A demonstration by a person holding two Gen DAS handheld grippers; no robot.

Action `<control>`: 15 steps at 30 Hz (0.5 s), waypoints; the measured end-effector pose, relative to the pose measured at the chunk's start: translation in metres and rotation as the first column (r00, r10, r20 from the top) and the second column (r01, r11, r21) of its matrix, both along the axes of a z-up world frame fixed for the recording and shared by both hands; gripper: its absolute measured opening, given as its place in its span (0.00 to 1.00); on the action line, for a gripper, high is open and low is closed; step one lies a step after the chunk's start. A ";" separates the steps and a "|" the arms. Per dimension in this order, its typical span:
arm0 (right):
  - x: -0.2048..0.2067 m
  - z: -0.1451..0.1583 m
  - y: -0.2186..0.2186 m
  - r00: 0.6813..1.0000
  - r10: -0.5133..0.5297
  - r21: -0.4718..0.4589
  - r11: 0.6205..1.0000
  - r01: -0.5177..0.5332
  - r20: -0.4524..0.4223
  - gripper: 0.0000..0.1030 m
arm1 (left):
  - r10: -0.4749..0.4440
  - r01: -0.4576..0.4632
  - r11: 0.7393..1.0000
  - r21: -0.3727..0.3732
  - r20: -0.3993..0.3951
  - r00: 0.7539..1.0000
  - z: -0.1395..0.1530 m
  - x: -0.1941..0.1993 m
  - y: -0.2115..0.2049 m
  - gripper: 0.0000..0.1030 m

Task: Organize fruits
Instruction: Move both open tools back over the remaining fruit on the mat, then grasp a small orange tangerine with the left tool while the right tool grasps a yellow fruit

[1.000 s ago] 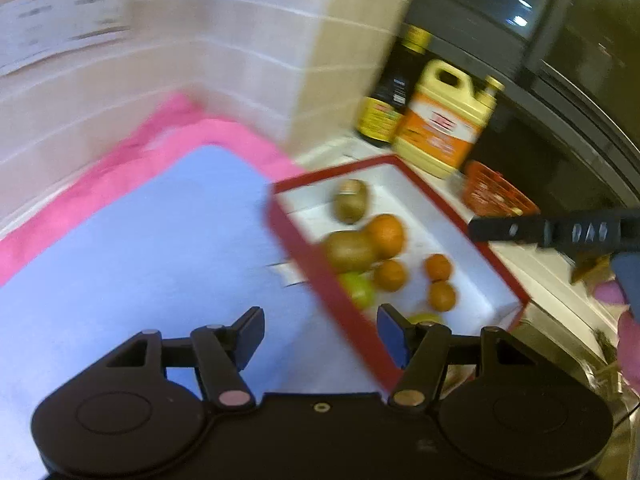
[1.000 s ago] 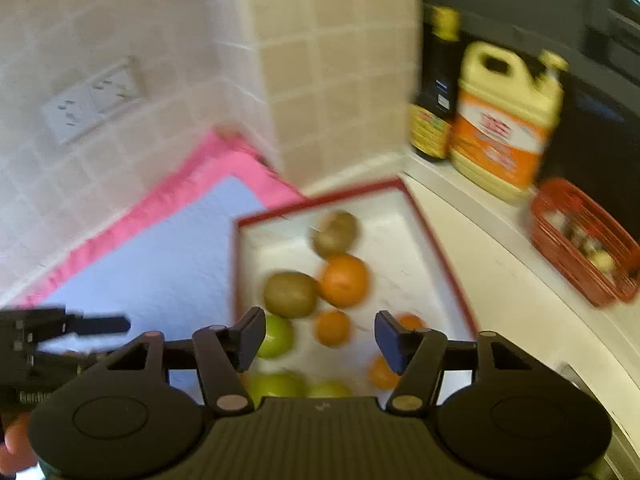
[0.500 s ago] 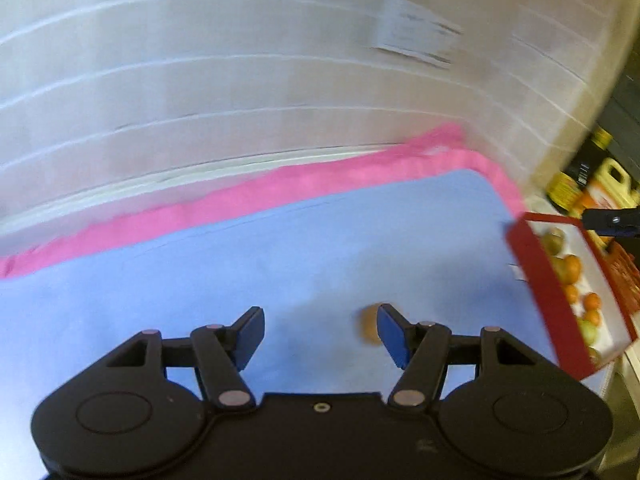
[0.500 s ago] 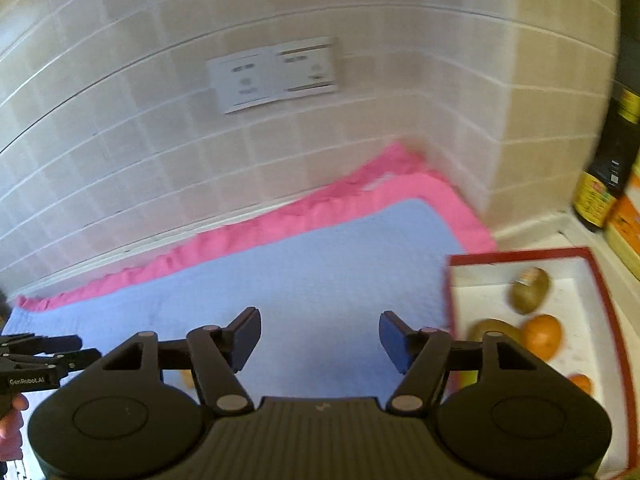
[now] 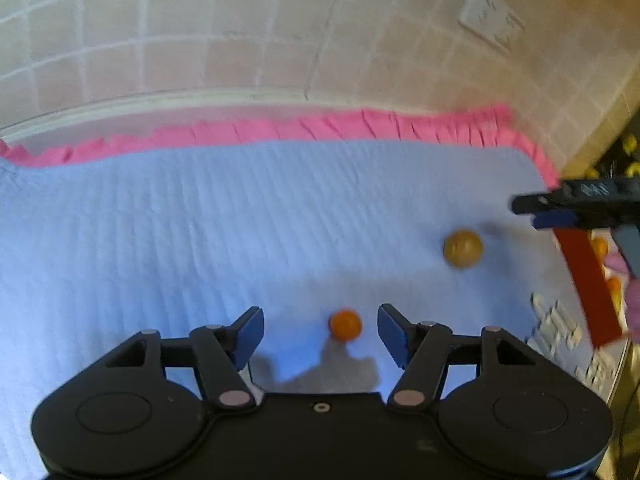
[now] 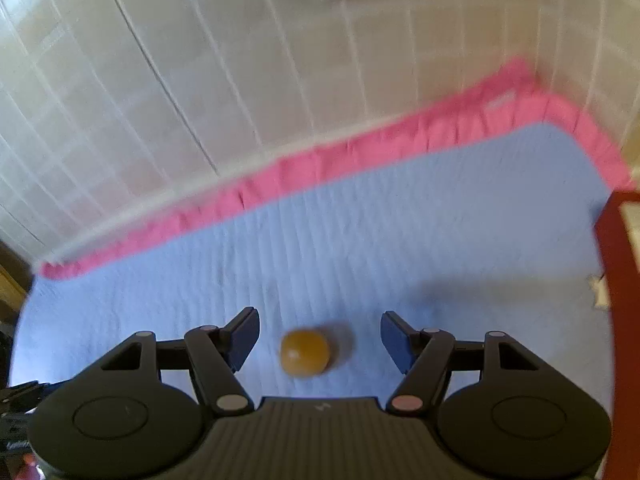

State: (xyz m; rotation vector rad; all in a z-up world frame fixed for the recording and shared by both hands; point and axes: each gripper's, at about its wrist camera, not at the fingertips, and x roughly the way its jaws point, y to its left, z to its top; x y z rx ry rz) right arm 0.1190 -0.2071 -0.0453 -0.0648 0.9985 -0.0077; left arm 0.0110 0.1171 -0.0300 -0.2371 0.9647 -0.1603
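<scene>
A small orange (image 5: 345, 324) lies on the blue mat (image 5: 200, 240), between the fingers of my left gripper (image 5: 320, 322), which stands open with neither pad touching it. To its right on the mat lies a round yellow-brown fruit (image 5: 462, 248). In the right wrist view that fruit (image 6: 305, 353) sits between the spread fingers of my right gripper (image 6: 319, 326), open, with gaps on both sides. The right gripper (image 5: 576, 204) shows as a dark bar at the right edge of the left wrist view. The red-rimmed fruit box (image 5: 584, 280) holds more oranges.
A pink towel (image 5: 320, 128) borders the mat along the tiled wall (image 5: 200, 40), which carries a white socket plate (image 5: 490, 22). The red box wall (image 6: 618, 280) stands at the mat's right end. A person's hand (image 5: 632, 304) shows at the far right.
Both grippers have swung left, away from the red box, and down over the blue mat. The small orange now lies between the left fingers and the yellow-brown fruit between the right ones.
</scene>
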 end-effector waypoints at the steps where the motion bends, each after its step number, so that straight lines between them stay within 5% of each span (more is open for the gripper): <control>1: 0.003 -0.010 0.001 1.000 -0.004 -0.003 1.000 0.004 -0.020 0.67 | -0.007 0.007 1.000 0.006 -0.002 1.000 -0.005 -0.001 -0.003 0.73; 7: 0.011 -0.040 0.007 0.998 -0.002 -0.012 1.000 0.001 -0.066 0.67 | -0.095 0.094 0.995 -0.045 -0.025 0.995 -0.032 0.007 -0.022 0.73; 15: 0.024 -0.059 0.007 0.996 -0.014 -0.039 0.999 0.010 -0.089 0.67 | -0.112 0.113 0.993 0.038 -0.032 0.993 -0.047 0.020 -0.046 0.67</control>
